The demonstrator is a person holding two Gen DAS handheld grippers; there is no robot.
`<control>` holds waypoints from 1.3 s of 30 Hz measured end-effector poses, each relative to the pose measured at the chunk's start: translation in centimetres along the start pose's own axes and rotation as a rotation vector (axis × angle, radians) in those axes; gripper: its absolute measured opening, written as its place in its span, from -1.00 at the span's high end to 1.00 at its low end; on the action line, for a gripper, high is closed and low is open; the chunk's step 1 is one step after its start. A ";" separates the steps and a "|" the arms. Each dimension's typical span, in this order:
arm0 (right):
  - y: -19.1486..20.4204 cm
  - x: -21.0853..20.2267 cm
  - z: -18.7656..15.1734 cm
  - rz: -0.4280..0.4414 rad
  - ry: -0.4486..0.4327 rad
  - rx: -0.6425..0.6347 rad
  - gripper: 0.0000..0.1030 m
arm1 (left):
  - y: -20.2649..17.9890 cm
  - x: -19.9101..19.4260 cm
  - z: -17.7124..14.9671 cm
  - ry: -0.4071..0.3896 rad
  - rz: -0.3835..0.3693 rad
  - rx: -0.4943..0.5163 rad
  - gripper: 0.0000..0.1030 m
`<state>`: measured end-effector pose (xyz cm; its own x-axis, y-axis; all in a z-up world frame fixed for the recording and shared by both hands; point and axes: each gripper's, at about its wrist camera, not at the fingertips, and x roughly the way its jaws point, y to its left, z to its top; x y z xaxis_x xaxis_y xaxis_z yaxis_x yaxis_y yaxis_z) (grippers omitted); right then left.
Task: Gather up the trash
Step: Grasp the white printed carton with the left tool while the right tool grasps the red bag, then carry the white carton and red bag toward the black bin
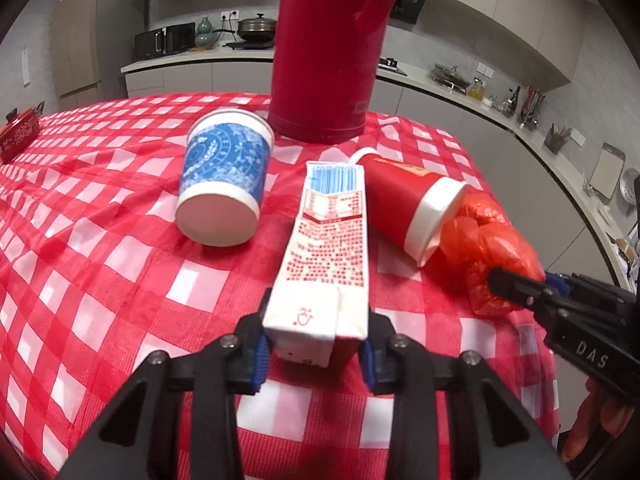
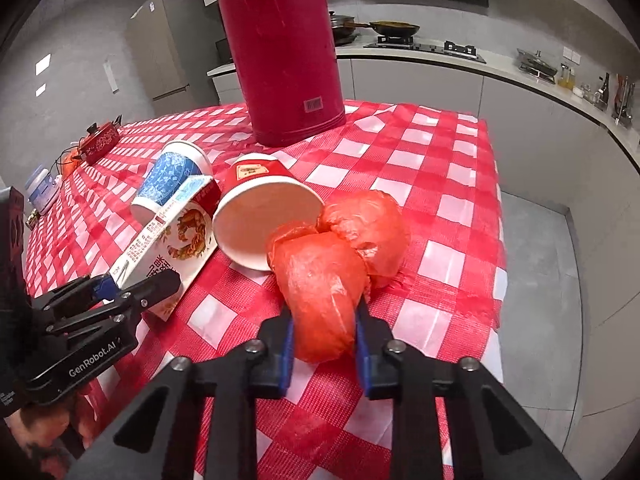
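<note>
A: Left wrist view?
B: The left claw point(image 1: 316, 354) was clenched on the near end of a carton point(image 1: 320, 264) lying on the table point(image 1: 100, 240); light, crushable, best held across its narrow sides. The claw pointed steeply down.
A: Right wrist view?
B: The right claw point(image 2: 324, 350) gripped a soft, slippery plastic bag point(image 2: 320, 296) beside a tipped red cup point(image 2: 260, 216), angled down likewise.

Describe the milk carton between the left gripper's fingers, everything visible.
The carton is a slim rectangular paperboard box, white with red print, a blue barcode panel at its far end and a red-gold picture on the side seen from the right wrist. It lies flat on the checked tablecloth, lengthwise away from the left gripper, which is shut on its near end, blue pads pressing both sides. Its corners look a little dented. The tipped red cup lies right beside it; contact is unclear.
</note>
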<state>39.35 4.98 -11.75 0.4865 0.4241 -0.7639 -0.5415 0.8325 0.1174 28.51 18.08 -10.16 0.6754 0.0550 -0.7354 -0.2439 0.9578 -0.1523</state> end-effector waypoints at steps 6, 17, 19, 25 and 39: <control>-0.2 -2.0 -0.7 -0.002 -0.024 0.009 0.59 | -0.4 -1.7 -0.4 -0.026 0.001 0.022 0.28; -0.4 -7.8 -2.9 -0.001 -0.088 0.015 0.60 | -1.7 -5.9 -2.6 -0.059 0.018 0.049 0.28; -0.4 -8.9 -3.5 -0.005 -0.096 0.015 0.60 | -2.4 -6.7 -3.1 -0.064 0.013 0.056 0.28; -0.9 -12.3 -5.8 -0.019 -0.118 0.029 0.60 | -4.6 -8.9 -4.7 -0.077 -0.008 0.077 0.28; -4.9 -20.4 -12.3 -0.085 -0.154 0.095 0.60 | -12.4 -12.3 -8.2 -0.079 -0.101 0.179 0.28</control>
<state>23.69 -12.14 -4.53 0.6311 0.3940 -0.6682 -0.4304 0.8945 0.1210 17.49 3.23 -4.67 0.7442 -0.0288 -0.6673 -0.0496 0.9939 -0.0982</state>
